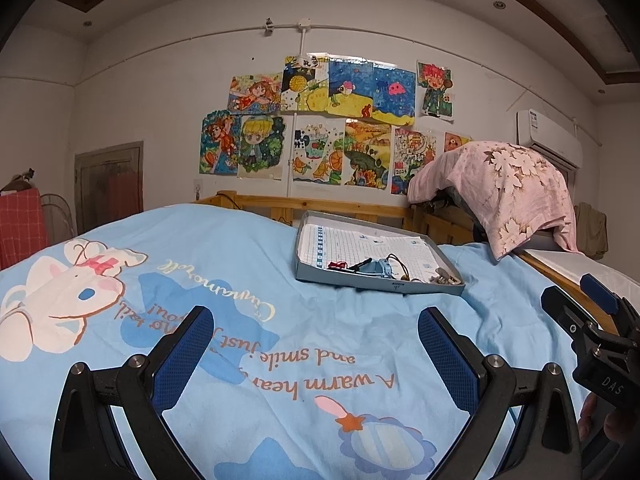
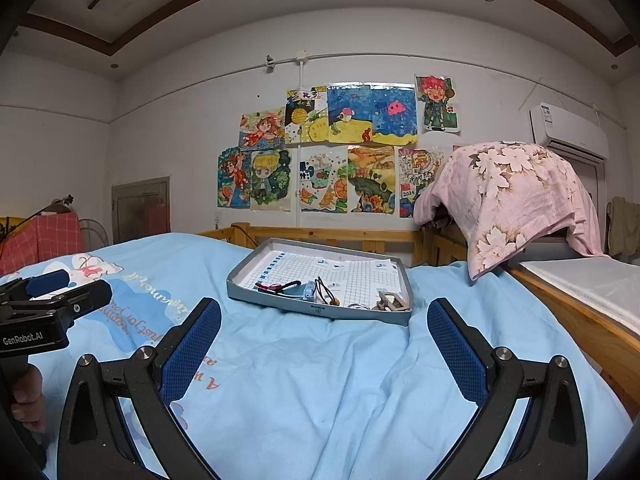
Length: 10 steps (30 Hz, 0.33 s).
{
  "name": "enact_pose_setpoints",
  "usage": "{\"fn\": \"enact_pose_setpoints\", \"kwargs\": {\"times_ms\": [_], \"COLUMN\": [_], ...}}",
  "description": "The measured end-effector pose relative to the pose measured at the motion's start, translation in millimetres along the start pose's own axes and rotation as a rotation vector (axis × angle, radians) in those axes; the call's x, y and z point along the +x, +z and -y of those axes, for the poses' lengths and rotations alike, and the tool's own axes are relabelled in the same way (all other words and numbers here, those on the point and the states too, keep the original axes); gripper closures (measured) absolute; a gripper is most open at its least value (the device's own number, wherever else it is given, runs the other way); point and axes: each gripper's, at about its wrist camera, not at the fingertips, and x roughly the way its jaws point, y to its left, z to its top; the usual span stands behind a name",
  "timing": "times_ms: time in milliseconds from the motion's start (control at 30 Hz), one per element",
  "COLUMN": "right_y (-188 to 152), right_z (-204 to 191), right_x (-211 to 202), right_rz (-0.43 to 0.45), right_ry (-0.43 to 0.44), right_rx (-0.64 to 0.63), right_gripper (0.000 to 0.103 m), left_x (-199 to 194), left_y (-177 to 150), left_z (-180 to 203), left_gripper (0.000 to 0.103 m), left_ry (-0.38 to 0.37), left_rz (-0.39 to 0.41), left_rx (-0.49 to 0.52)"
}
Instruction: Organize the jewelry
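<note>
From the left wrist, the left gripper (image 1: 316, 344) hovers spread and empty above the light-blue cartoon-print bedcover (image 1: 248, 264), the shallow grey paper-lined tray (image 1: 312, 276) of small jewelry pieces (image 1: 384, 268) ahead, while from the right wrist the right gripper (image 2: 324, 336) is likewise spread, short of that tray (image 2: 240, 284).

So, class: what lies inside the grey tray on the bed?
Inside the grey tray: gridded paper, a red-and-black clip, a blue piece, dark hair ties, silvery pieces. The tray floor under the paper is hidden.
</note>
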Motion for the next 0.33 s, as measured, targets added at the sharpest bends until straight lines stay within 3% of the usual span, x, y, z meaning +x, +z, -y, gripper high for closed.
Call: {"fn": "enact_pose_setpoints", "kwargs": {"times_ms": [333], "right_y": [-0.4], "right_z": [-1.0], "right_x": [0.9], "right_rz": [-0.008], "right_ry": [-0.014], "right_rx": [0.003], "right_gripper": [0.002], "left_x": [-0.1], "left_y": [-0.5], "left_z": [1.0], "left_gripper": [0.0], "left_ry": [0.001], "left_rz": [-0.005], "left_rx": [0.003]}}
